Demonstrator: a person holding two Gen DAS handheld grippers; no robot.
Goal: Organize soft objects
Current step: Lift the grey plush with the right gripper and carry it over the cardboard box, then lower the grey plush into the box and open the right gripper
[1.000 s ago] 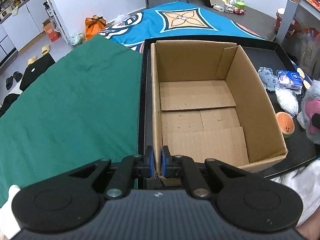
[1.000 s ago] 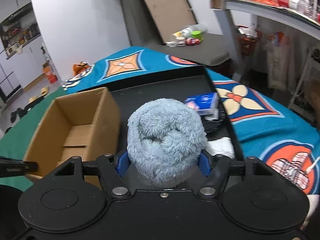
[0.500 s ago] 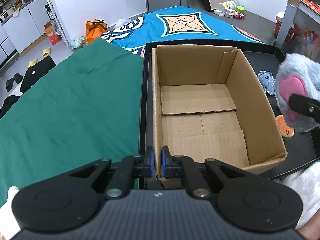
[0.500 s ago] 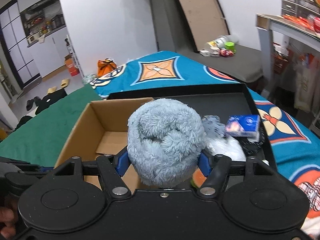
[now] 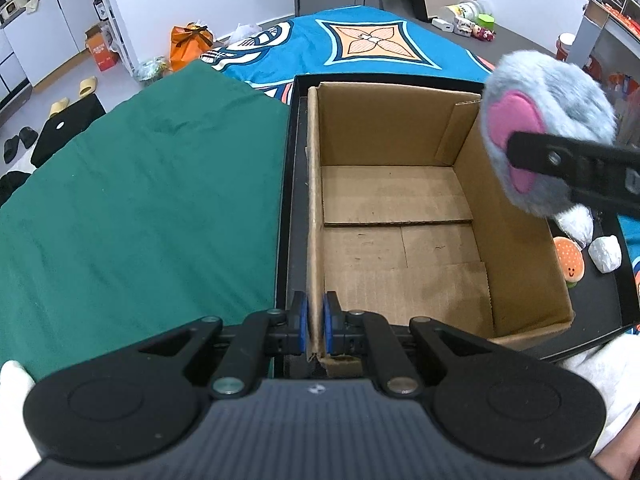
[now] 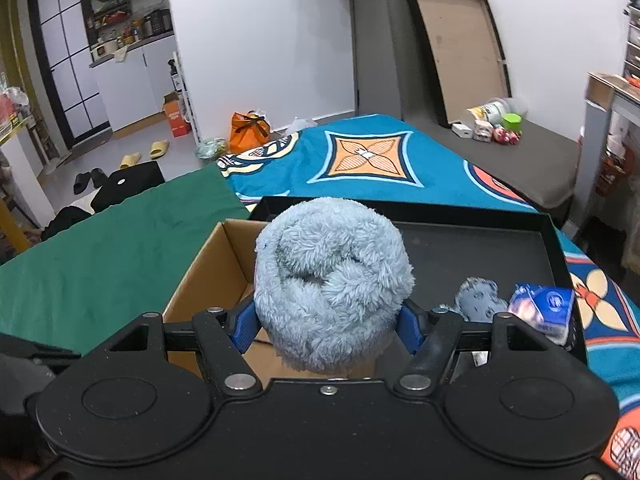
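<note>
An open, empty cardboard box [image 5: 400,220] stands in a black tray [image 5: 292,184]. My left gripper [image 5: 315,330] is shut on the box's near left wall. My right gripper [image 6: 326,326] is shut on a fluffy blue-grey plush toy [image 6: 332,280] with a pink patch; in the left wrist view the plush toy [image 5: 548,120] hangs above the box's right wall. The box [image 6: 208,276] lies below and left of the toy in the right wrist view.
A burger plush [image 5: 569,262], white crumpled items [image 5: 606,254], a small grey plush [image 6: 478,298] and a blue tissue pack [image 6: 542,306] lie in the tray right of the box. Green cloth [image 5: 140,208] covers the left; a blue patterned cloth [image 6: 380,156] lies behind.
My right gripper has carried the plush toy up and left, from over the tray to above the box's right wall. My left gripper stays shut on the box wall.
</note>
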